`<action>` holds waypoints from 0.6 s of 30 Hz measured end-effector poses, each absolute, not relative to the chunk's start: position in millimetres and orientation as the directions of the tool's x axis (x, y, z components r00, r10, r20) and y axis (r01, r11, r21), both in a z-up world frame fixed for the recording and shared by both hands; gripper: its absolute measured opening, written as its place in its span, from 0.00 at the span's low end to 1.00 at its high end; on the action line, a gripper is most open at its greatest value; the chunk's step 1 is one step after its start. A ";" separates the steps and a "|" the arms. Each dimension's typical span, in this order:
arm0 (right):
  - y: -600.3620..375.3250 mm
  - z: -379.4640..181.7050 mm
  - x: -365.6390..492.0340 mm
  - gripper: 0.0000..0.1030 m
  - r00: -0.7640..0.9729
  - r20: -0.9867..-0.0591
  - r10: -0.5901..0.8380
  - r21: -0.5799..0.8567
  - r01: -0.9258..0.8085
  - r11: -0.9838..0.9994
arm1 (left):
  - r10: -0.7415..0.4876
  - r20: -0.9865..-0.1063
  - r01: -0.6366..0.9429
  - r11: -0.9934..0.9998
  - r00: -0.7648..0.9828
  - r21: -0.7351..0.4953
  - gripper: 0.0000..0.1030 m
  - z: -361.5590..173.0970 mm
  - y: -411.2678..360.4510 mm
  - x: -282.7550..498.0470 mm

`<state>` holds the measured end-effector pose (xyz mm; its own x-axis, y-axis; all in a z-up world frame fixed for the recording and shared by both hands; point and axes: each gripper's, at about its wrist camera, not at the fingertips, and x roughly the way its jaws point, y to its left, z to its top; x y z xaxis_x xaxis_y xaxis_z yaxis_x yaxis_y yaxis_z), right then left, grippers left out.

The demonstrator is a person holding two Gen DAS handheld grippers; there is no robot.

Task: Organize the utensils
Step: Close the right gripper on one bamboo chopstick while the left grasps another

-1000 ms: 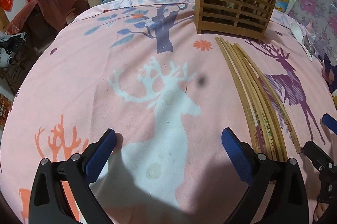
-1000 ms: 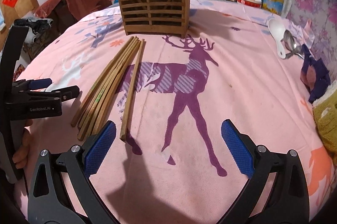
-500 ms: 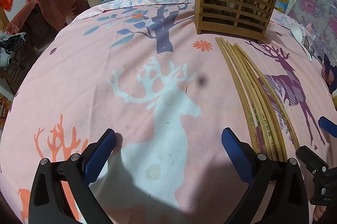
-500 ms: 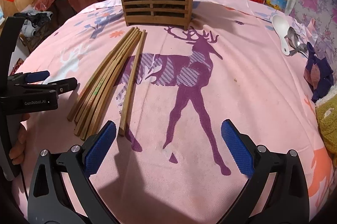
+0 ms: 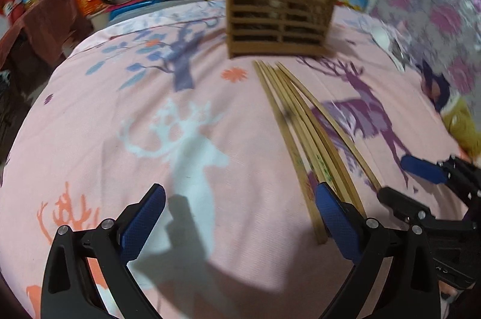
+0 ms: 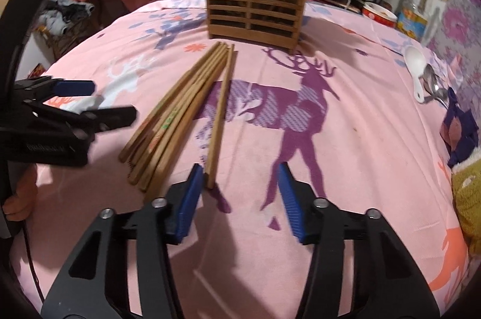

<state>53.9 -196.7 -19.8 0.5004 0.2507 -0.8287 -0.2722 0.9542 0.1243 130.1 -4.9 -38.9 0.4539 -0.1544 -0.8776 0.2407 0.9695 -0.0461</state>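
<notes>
We see the right gripper (image 6: 237, 186), its jaws having just been closing, half-narrowed around the near end of one chopstick (image 6: 221, 111), whose tip sits just beside the left pad, not yet pinched. The left gripper (image 5: 237, 217) hangs wide, gripping nothing. The chopstick bundle (image 6: 177, 114) lies on the pink surface (image 6: 360, 138) before the wooden holder (image 6: 255, 9).

Bundle of wooden chopsticks (image 6: 180, 111) lying flat before slatted wooden holder (image 6: 255, 9), upright
</notes>
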 end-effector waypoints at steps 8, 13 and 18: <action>-208.7 -25.6 60.2 0.08 0.487 -0.843 0.227 0.147 -0.197 0.969 | -0.157 -0.890 0.226 0.972 0.428 -0.063 0.95 -47.7 -1.3 133.9; -214.7 -26.7 61.6 0.08 0.491 -0.847 0.202 0.139 -0.162 0.977 | -0.166 -0.876 0.246 0.968 0.452 -0.057 0.95 -41.9 -4.3 129.8; -217.1 -26.9 62.5 0.10 0.485 -0.850 0.204 0.146 -0.155 0.977 | -0.121 -0.896 0.265 0.964 0.427 -0.004 0.95 -51.6 -13.4 131.6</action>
